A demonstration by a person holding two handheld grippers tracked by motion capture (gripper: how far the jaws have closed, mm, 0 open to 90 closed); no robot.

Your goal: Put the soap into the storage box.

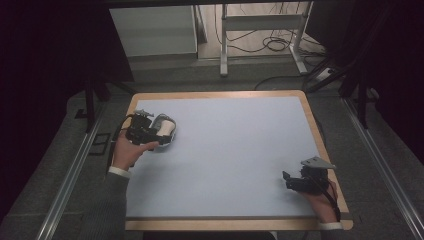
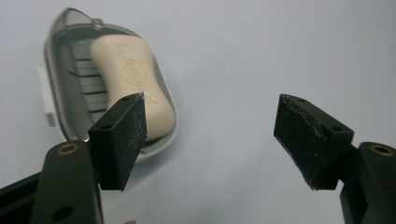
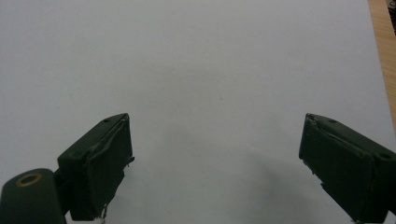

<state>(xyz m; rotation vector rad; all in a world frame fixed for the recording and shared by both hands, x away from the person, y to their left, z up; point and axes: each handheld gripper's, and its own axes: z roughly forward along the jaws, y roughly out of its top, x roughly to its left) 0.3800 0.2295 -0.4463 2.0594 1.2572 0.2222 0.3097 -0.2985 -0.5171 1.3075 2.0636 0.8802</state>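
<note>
From my seat at the controls, the biggest thing in front of me is the table, a pale blue-grey surface with a wooden rim along its edges. In the high view it spreads wide, with a dark floor and a white-legged frame beyond its far end.

Next in size are the two hands I work through. My left hand comes up the left side of the table, sleeve at the wrist, carrying the left gripper near the far left corner. My right hand rests near the front right corner with the right gripper pointing in across the table, well apart from the left one.

The left jaws stand wide open with nothing between them. The right jaws are spread wide too, over bare table.

Then the soap dish: a clear, oval tray with a ribbed floor, lying on the table by the far left corner, just beside the left gripper. In the left gripper view it sits behind the left-hand jaw, off to one side rather than in the gap.

Smallest is the soap bar, cream-coloured and stamped with lettering I cannot read, lying inside the dish.
</note>
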